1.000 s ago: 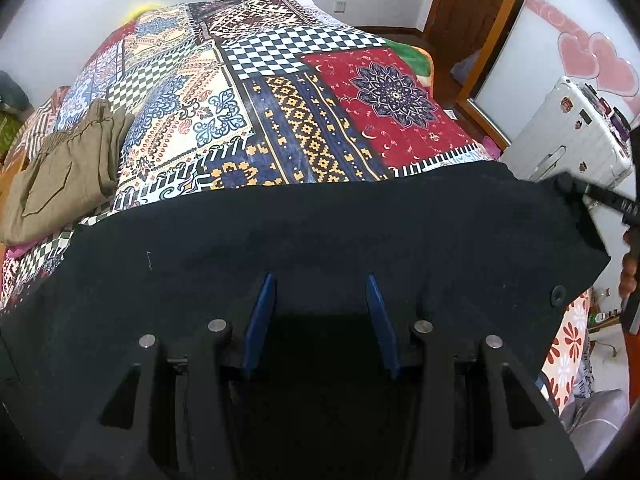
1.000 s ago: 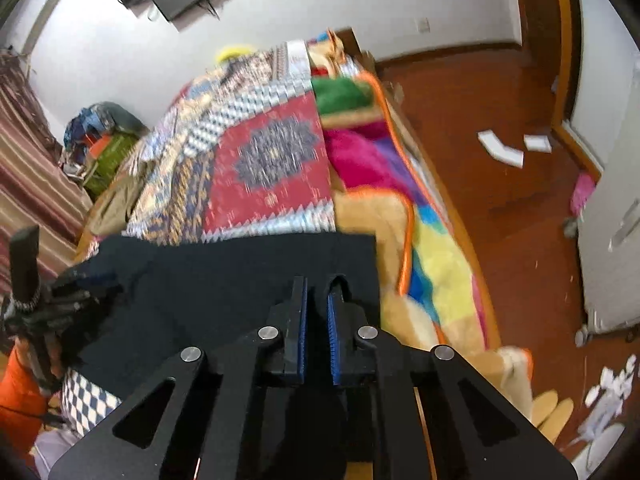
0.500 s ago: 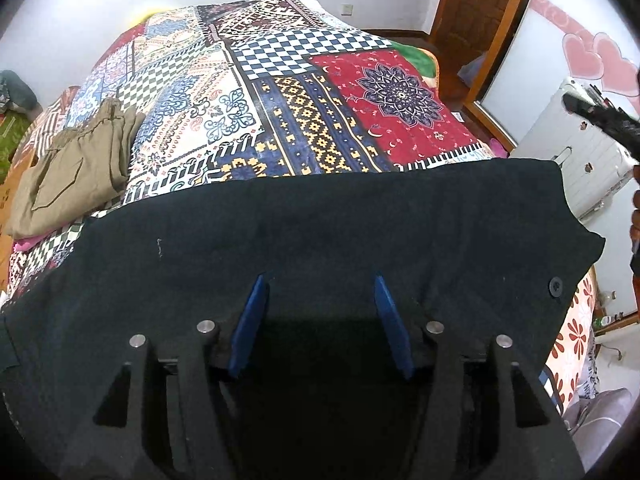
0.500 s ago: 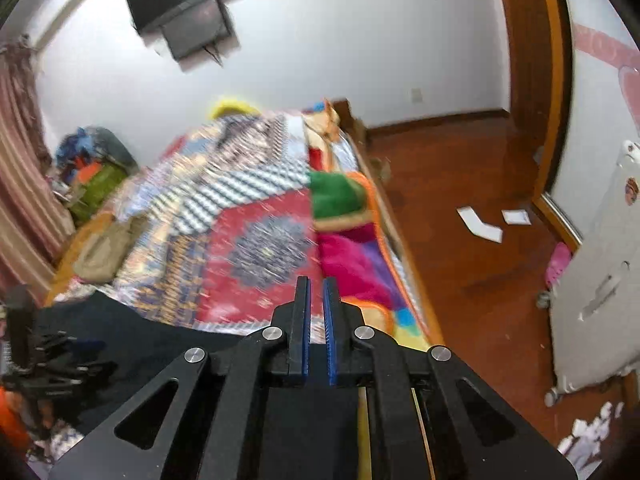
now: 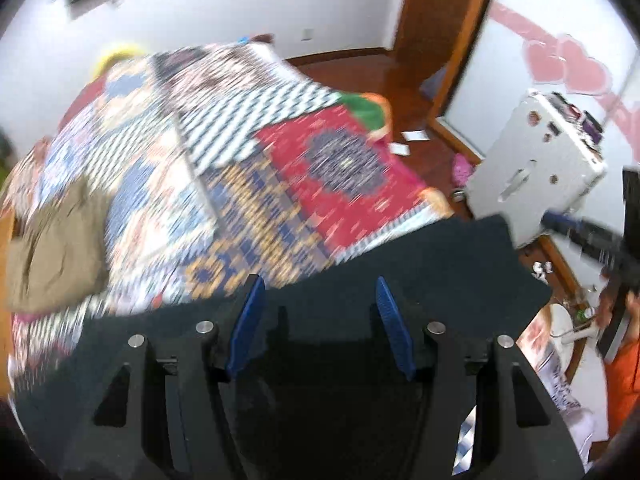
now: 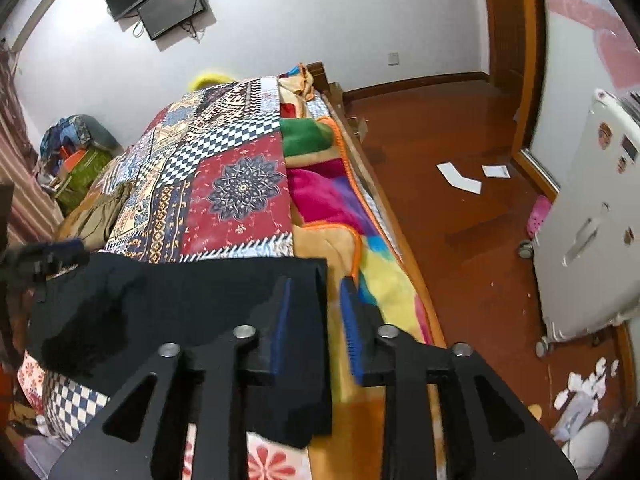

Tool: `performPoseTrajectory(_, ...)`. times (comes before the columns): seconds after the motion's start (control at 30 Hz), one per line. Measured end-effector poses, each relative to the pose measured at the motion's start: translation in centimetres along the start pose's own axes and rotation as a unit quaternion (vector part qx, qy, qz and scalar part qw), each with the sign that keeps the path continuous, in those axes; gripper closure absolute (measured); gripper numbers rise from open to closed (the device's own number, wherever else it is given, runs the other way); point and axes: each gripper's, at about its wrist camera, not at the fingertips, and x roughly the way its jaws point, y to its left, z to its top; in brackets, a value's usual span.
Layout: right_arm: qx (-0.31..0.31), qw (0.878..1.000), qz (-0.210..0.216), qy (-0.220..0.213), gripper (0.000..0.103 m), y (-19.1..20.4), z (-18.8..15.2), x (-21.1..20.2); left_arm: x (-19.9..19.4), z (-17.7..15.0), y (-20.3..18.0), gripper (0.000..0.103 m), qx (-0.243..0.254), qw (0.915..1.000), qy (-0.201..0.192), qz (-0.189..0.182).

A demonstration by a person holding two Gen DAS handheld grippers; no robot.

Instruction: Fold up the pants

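A: Left wrist view is showing the bed (image 5: 168, 128) filling most of the scene, its patchwork cover blurring, and the black pants (image 5: 440, 264) are lying flat across the near end of it.

B: Right wrist view is agreeing. The pants (image 6: 168, 300) are stretching as 1 wide dark band from the left side to the mattress edge, with 1 corner drooping over the side near the right tongs (image 6: 316, 320).

A: How are they going to handle?

B: I am judging them soft and limp, fairly thick cloth, light enough for 1 tool but sagging wherever nothing is supporting them. Not fragile, not slippery against those ribbed blue pads.

A: Where am I taking hold, then?

B: At a hemmed edge or corner, I would say, pinching both layers together. A grab in the middle is likely bunching the cloth and spoiling the fold.

A: Left tongs (image 5: 316, 312) are standing wide apart, nothing pinched, only black cloth lying beneath them.

B: Right tongs have just been opening; the pants' edge is sitting between the 2 pads, but they are not pressing on it.

A: Smaller things: tan trousers (image 5: 52, 236) are lying folded at the far left of the bed, well apart from the black pair.
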Motion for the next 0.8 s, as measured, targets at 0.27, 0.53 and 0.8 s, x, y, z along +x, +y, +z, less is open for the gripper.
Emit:
performPoseTrajectory(0.27,0.035,0.999,0.002,0.01,0.063,-0.2,-3.0,-0.1,8.1,5.3,-7.3,0.047,0.062,0.9899,0.07,-0.106)
performPoseTrajectory(0.53,0.011,1.0,0.006,0.021,0.061,-0.3,-1.8,2.0,13.9,3.7,-9.2,0.054,0.083,0.9775,0.152,-0.12)
performPoseTrajectory(0.8,-0.01,0.996,0.059,0.073,0.061,-0.2,1.0,7.1,13.2,1.9,-8.5,0.071,0.083,0.9752,0.159,-0.13)
